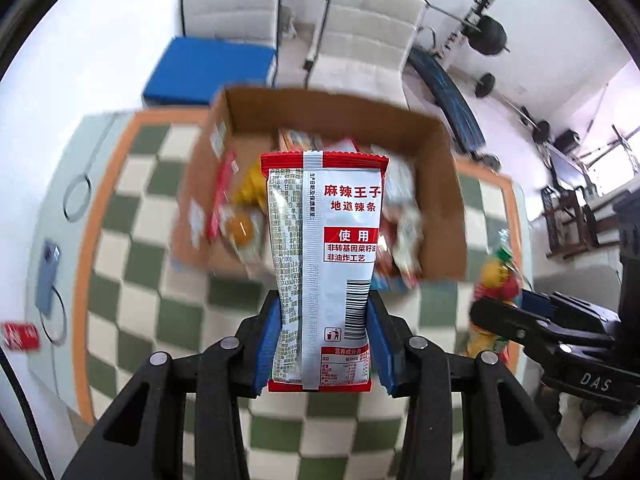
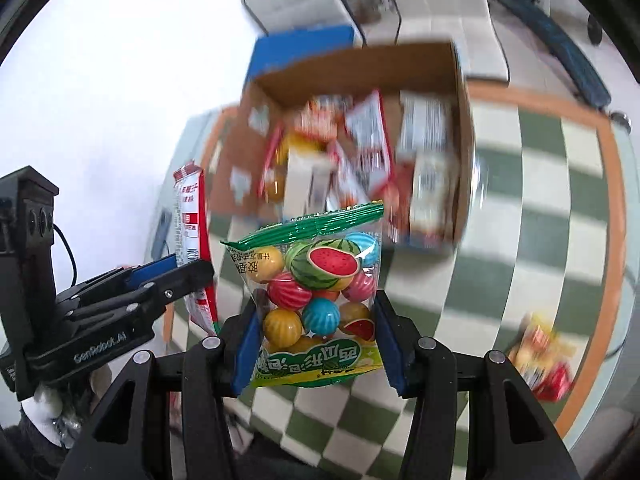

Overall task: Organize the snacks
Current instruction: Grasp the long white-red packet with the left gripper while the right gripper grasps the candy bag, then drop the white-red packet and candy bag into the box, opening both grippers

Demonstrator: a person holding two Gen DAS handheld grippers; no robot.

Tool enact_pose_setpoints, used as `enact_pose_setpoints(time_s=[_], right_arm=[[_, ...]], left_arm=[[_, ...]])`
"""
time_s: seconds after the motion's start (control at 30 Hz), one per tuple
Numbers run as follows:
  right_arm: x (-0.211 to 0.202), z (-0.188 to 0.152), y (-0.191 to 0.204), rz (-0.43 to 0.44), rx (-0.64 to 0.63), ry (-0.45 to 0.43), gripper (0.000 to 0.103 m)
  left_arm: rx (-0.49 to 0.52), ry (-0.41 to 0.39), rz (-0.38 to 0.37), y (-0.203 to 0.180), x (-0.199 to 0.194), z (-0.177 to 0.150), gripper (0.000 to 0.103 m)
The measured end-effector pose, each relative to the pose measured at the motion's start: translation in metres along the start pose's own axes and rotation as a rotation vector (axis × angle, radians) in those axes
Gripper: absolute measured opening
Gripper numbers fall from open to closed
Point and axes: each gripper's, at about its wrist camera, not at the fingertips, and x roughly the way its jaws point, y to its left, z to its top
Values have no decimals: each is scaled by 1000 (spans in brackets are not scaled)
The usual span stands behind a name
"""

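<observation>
Left gripper (image 1: 326,344) clamps a light, crinkly snack packet (image 1: 324,264) mid-body, right gripper (image 2: 314,344) clamps a soft, slippery gum bag (image 2: 316,304) low, box (image 1: 436,208) upper centre.

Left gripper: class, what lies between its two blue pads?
In the left wrist view, the left gripper is clamped on a red and silver spicy-strip packet, held upright between the pads above the checked cloth.

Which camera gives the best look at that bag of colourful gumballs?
The right wrist view: the gumball bag fills its centre, sharp, clamped in the right gripper. The left wrist view shows only a blurred sliver of it at the right edge.
</observation>
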Motion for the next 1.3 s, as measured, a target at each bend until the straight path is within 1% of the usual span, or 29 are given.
enact_pose_setpoints(time_s=[0.07,0.1,0.2,0.3,0.43,0.53,0.6,0.67,0.7,0.73,0.77,0.8,0.83,0.87,0.93,1.03,1.13,1.23,1.3], right_arm=[[4,23,9,-15,-1,-21,54],[6,40,10,-20,10,-32,54],[19,79,10,-50,22,-43,54],[36,116,8,-78,49,-39,54],[72,155,-3,-128,67,-11,54],[95,180,-9,-158,76,13,54],[111,194,-14,-178,80,29,55],[122,202,-18,-179,93,46,56],[128,207,-20,-190,100,57,64],[131,211,-21,-194,99,58,81],[132,213,-21,-196,97,55,90],[132,216,-21,-208,96,49,92],[131,217,-20,-213,93,47,92],[131,219,-19,-213,89,45,92],[127,220,-16,-219,77,46,92],[121,218,-13,-241,55,43,92],[115,213,-12,-242,52,48,92],[105,202,-11,-235,52,41,92],[94,192,-11,-223,54,30,92]], left_arm=[[-10,-5,17,5,3,27,38],[-9,3,18,8,9,42,38],[-13,21,41,16,29,78,38],[-13,48,64,23,50,108,39],[-20,81,86,32,80,139,39],[-18,105,110,36,97,154,41],[-35,121,123,41,108,162,41],[-49,138,105,45,115,168,43],[-54,141,105,47,118,170,44],[-57,147,110,48,120,172,48],[-62,153,105,50,121,173,59],[-66,155,99,50,121,174,63],[-63,159,98,50,121,174,72],[-63,158,96,50,120,174,79],[-65,156,86,48,117,174,84],[-68,150,65,45,109,171,84],[-54,141,49,37,98,166,84],[-34,114,29,26,79,155,84],[-14,89,33,16,64,144,84]])
